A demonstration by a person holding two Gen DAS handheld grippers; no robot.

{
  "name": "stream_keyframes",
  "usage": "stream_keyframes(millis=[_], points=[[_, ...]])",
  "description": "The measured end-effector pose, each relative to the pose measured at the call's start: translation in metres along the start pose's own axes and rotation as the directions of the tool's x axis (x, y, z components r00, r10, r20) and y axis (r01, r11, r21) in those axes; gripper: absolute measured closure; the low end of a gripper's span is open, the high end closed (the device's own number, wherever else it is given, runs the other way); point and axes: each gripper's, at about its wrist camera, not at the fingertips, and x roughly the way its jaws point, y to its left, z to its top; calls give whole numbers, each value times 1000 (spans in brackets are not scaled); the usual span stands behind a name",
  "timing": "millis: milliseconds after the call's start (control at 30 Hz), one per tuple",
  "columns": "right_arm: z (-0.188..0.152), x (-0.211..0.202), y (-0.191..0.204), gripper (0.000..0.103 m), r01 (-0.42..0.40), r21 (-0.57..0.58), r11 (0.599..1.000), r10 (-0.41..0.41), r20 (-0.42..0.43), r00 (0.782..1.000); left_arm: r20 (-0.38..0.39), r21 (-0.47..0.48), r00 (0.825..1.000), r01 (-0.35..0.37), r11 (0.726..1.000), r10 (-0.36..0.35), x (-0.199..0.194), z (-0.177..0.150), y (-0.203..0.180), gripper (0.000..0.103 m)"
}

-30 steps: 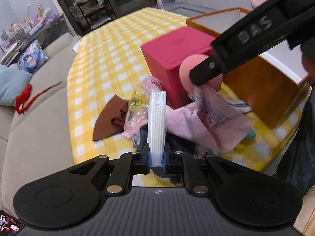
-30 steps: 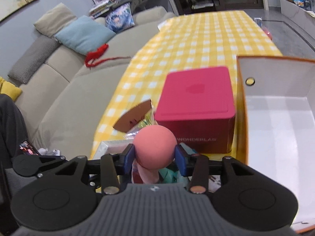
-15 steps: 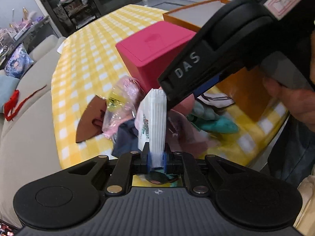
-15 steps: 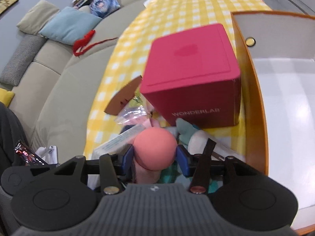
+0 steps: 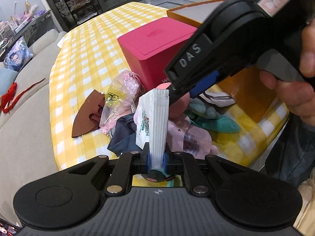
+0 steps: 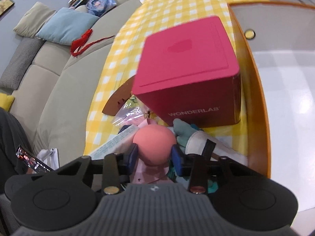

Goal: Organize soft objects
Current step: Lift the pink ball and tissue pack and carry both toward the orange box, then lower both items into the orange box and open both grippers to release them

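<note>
While clamped tight on a ribbed white packet [image 5: 158, 118] standing upright, left tool [image 5: 156, 160] hovers over crumpled cloths on the yellow-checked table [image 5: 82, 59]. Pictured alongside: right tool [image 6: 154, 154], jaws just narrowed onto a smooth, round pink ball [image 6: 154, 140]. Since a second earlier, lowered toward the pile before the matte red box [image 6: 189, 66].

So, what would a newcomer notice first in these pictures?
Probably the bright red box standing on the yellow checked tablecloth, beside the orange tray. Next, the pink ball between the right gripper's jaws, above a heap of soft things.
</note>
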Motion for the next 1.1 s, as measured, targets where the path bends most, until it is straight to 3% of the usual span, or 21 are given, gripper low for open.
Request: stream_keyframes(millis=[267, 500, 733, 1100], points=[[-11, -37, 20, 70, 53, -112, 992, -48, 43, 998, 35, -16, 998, -50, 999, 50, -17, -2, -1, 91], [-25, -78, 30, 70, 62, -148, 987, -50, 80, 996, 98, -37, 992, -79, 996, 82, -57, 0, -2, 91], [-38, -123, 25, 70, 100, -166, 981, -76, 147, 986, 192, -32, 980, -53, 998, 58, -96, 10, -14, 91], [-47, -183, -12, 70, 177, -97, 979, -150, 240, 959, 299, 41, 954, -2, 999, -10, -120, 38, -45, 91]])
